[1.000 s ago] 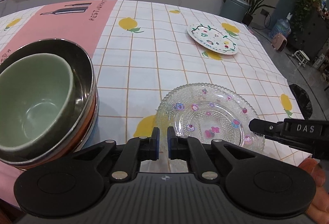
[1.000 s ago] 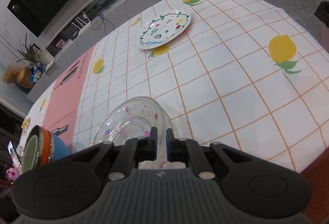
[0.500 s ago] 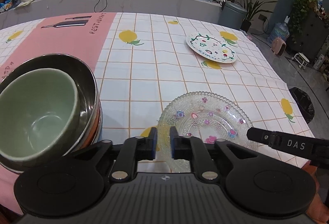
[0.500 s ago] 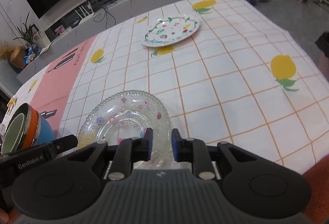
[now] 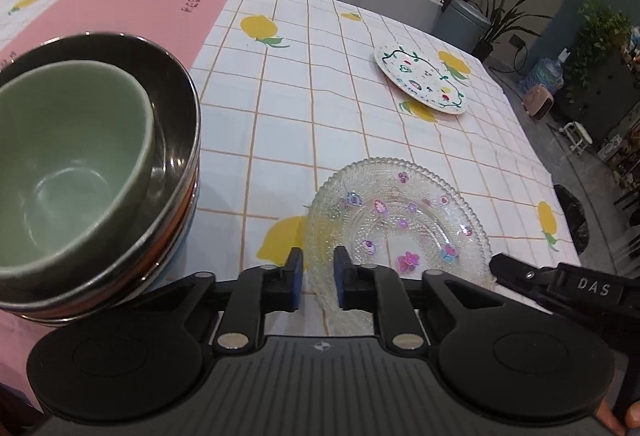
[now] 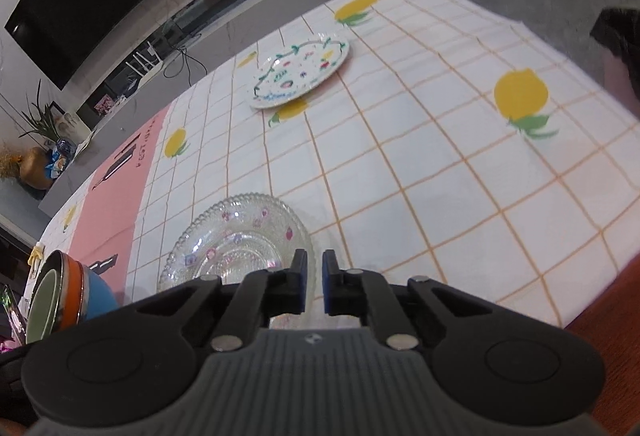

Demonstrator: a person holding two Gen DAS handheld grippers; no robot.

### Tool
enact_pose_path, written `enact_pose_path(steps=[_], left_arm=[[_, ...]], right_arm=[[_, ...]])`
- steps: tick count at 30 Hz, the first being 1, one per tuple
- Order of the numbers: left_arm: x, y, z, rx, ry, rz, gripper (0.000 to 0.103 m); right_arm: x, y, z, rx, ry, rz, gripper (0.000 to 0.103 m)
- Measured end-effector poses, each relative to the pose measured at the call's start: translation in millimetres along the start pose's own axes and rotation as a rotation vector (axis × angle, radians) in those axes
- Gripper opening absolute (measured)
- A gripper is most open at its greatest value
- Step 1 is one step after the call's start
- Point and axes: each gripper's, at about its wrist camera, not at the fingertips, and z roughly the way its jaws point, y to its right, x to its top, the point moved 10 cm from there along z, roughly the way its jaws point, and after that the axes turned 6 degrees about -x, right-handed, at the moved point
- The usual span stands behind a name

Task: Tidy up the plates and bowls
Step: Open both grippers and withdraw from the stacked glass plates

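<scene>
Glass fills the narrow gap of the left hand-held gripper [image 5: 317, 260]: its jaws have just been closing, and they pinch the near rim of the clear beaded glass plate with small pink and purple flowers [image 5: 404, 220]. The right hand-held gripper [image 6: 315, 264] has also just been closing and is now almost fully closed. Its tips are at the opposite rim of the same plate, but we cannot tell whether any glass is caught between them.

The plate lies directly ahead of both tools on the surface [image 5: 304, 124], which is covered by a white checked cloth printed with lemons.

Just to the left of the left hand-held gripper, close beside it, we see a stack of bowls. A pale green ceramic bowl [image 5: 68, 164] sits inside a dark shiny metal bowl [image 5: 176, 108], with an orange band and a blue bowl [image 6: 98, 292] beneath.

Well beyond the glass plate, ahead and to the right, lies a white round plate painted with green vines [image 5: 420, 80]. It lies flat and apart from everything else.
</scene>
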Motion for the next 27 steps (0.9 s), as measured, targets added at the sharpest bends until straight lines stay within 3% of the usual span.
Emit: enact_pose_path(steps=[10,15,17,21,27], left_arm=[[0,2,-1,0.017,-0.006,0.015,0.016],[7,14,-16,0.089,0.073,0.120,0.020],[13,24,-24,0.077,0.107,0.148,0.024],[28,45,-28,0.020,0.117,0.187,0.026],[57,68,-23,-0.045,0.104,0.190,0.026]], right_arm=[[-4,-3,2,0.015,-0.018,-0.009,0.001],[5,1,-9,0.026,0.026,0.018,0.006],[11,1,-13,0.021,0.051,0.024,0.007],[24,4,-17,0.013,0.079,0.046,0.029],[50,6,-15,-0.003,0.133,0.061,0.032]])
